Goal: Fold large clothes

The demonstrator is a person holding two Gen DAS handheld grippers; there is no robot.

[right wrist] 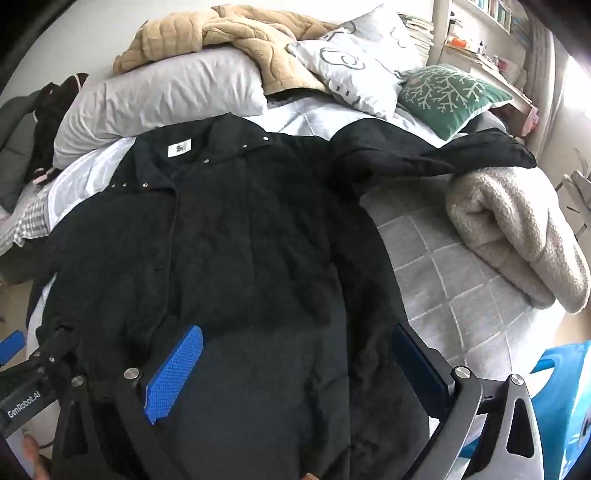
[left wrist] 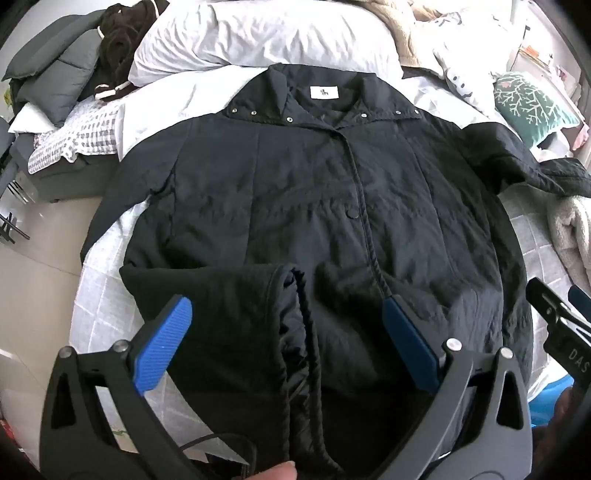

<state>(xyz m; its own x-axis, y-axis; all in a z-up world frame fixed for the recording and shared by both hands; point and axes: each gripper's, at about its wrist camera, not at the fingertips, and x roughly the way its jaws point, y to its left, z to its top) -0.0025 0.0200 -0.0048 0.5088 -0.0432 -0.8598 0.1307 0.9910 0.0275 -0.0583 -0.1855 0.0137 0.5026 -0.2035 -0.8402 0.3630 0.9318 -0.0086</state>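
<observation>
A large black quilted coat [left wrist: 303,192] lies front up on the bed, collar and white label [left wrist: 324,92] at the far end. It also fills the right wrist view [right wrist: 229,240]. One sleeve stretches out to the right [right wrist: 461,155]. The lower left front is folded back near the hem [left wrist: 266,306]. My left gripper [left wrist: 288,314] is open, its blue pads [left wrist: 162,347] wide apart over the hem, holding nothing. My right gripper [right wrist: 295,354] is open over the lower right part of the coat, empty. It also shows in the left wrist view [left wrist: 554,325].
The bed [right wrist: 443,266] has a grey checked cover. White pillows [left wrist: 258,33], a beige blanket [right wrist: 229,33] and a green cushion [right wrist: 450,96] lie at the head. A rolled fleece blanket [right wrist: 517,236] sits at the right. Grey and dark clothes [left wrist: 74,62] are piled at the left.
</observation>
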